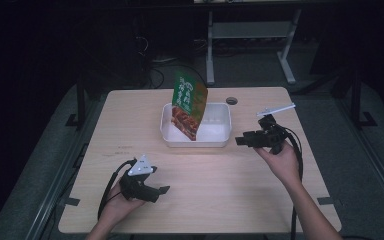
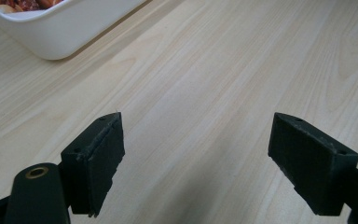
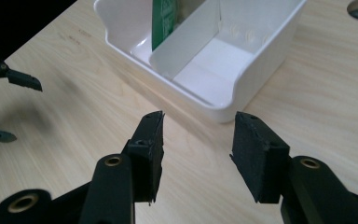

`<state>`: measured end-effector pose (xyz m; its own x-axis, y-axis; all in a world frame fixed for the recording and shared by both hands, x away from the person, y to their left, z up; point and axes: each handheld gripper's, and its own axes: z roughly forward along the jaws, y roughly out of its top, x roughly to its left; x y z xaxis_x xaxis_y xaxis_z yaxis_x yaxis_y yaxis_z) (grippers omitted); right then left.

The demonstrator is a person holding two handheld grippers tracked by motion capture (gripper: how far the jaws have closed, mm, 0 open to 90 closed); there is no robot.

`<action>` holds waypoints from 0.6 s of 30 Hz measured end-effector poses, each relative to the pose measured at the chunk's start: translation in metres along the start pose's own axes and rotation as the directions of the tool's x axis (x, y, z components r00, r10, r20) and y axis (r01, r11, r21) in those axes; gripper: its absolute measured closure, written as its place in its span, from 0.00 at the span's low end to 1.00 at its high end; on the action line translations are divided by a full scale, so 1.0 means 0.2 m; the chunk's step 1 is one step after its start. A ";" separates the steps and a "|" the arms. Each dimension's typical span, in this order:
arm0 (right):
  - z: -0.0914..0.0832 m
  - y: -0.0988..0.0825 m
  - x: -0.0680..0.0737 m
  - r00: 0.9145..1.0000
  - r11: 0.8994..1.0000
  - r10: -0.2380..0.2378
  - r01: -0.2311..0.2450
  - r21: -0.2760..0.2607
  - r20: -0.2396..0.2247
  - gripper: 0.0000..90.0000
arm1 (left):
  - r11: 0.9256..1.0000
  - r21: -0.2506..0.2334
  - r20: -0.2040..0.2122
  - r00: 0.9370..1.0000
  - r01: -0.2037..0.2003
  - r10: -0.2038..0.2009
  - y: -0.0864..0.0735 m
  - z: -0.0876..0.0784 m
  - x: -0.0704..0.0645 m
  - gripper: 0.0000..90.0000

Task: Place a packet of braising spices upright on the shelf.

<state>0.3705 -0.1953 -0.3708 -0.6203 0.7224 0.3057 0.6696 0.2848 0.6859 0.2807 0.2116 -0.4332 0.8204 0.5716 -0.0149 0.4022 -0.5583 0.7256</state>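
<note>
Pale wood table [image 1: 205,170] under dim light. Ahead of my right gripper [image 1: 244,141], jaws half-spread and empty, stands the white bin [image 1: 215,140], the green snack pouch [image 1: 187,105] leaning in its far compartment. Pouch looks light, crinkly and slick; I'd pinch its flat top seam. My left gripper [image 2: 196,154], wide open and empty, sits well back.
</note>
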 end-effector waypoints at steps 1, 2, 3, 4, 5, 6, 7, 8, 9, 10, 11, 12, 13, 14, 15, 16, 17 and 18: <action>0.00 -0.01 0.00 1.000 1.000 0.004 -0.004 0.006 0.000 0.57 | 1.000 -0.001 0.002 1.000 0.002 -0.002 0.00 0.00 0.00 0.20; 0.00 -0.03 0.00 1.000 1.000 0.005 -0.005 0.006 0.001 0.57 | 1.000 -0.001 0.002 1.000 0.001 -0.001 0.00 0.00 0.00 0.20; 0.00 -0.04 -0.01 1.000 1.000 0.008 -0.008 0.005 -0.002 0.57 | 1.000 -0.003 0.002 1.000 0.002 -0.002 0.00 0.00 0.00 0.20; 0.00 -0.06 -0.01 1.000 1.000 0.010 -0.010 0.008 -0.002 0.57 | 1.000 -0.003 0.001 1.000 0.002 -0.002 0.00 0.00 0.00 0.20; -0.01 -0.07 -0.02 1.000 1.000 0.013 -0.013 0.009 -0.002 0.57 | 1.000 -0.003 0.001 1.000 0.003 -0.003 0.00 0.00 0.00 0.20; -0.01 -0.08 -0.02 1.000 1.000 0.016 -0.016 0.010 -0.003 0.56 | 1.000 -0.002 0.002 1.000 0.004 -0.004 0.00 0.00 0.00 0.20; -0.01 -0.09 -0.02 1.000 1.000 0.020 -0.020 0.006 -0.004 0.56 | 1.000 -0.002 0.003 1.000 0.005 -0.005 0.00 0.00 0.00 0.20; -0.01 -0.11 -0.03 1.000 1.000 0.023 -0.023 0.005 -0.008 0.56 | 1.000 -0.002 0.003 1.000 0.006 -0.006 0.00 0.00 0.00 0.20; -0.02 -0.12 -0.03 1.000 1.000 0.024 -0.024 0.004 -0.008 0.56 | 1.000 -0.001 0.003 1.000 0.006 -0.006 0.00 0.00 0.00 0.20; -0.02 -0.13 -0.03 1.000 1.000 0.025 -0.025 0.002 -0.008 0.56 | 1.000 -0.001 0.002 1.000 0.005 -0.005 0.00 0.00 0.00 0.20; -0.02 -0.14 -0.03 1.000 1.000 0.026 -0.026 0.005 -0.008 0.55 | 1.000 -0.002 0.002 1.000 0.004 -0.004 0.00 0.00 0.00 0.20; -0.03 -0.15 -0.03 1.000 1.000 0.030 -0.030 0.007 -0.007 0.55 | 1.000 -0.002 0.001 1.000 0.005 -0.005 0.00 0.00 0.00 0.20; -0.03 -0.17 -0.03 1.000 1.000 0.030 -0.030 0.004 -0.007 0.55 | 1.000 -0.002 0.000 1.000 0.006 -0.006 0.00 0.00 0.00 0.20; -0.03 -0.18 -0.04 0.999 0.999 0.035 -0.035 0.005 -0.011 0.55 | 1.000 -0.001 -0.001 1.000 0.007 -0.007 0.00 0.00 0.00 0.20; -0.03 -0.20 -0.04 0.999 0.999 0.036 -0.036 0.007 -0.012 0.55 | 1.000 -0.001 -0.001 1.000 0.007 -0.007 0.00 0.00 0.00 0.20; -0.03 -0.21 -0.04 0.999 0.999 0.033 -0.033 0.010 -0.010 0.55 | 1.000 0.000 -0.001 1.000 0.006 -0.006 0.00 0.00 0.01 0.20; -0.03 -0.23 -0.04 1.000 0.999 0.029 -0.029 0.017 -0.007 0.55 | 1.000 0.001 -0.002 1.000 0.005 -0.005 0.00 0.00 0.01 0.20; -0.03 -0.24 -0.04 1.000 0.999 0.029 -0.029 0.016 -0.009 0.54 | 1.000 0.001 -0.002 1.000 0.006 -0.006 0.00 0.00 0.01 0.20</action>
<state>0.3396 -0.2184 -0.4021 -0.6042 0.7247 0.3312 0.6939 0.2741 0.6659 0.2816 0.2126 -0.4340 0.8173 0.5759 -0.0178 0.4071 -0.5554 0.7251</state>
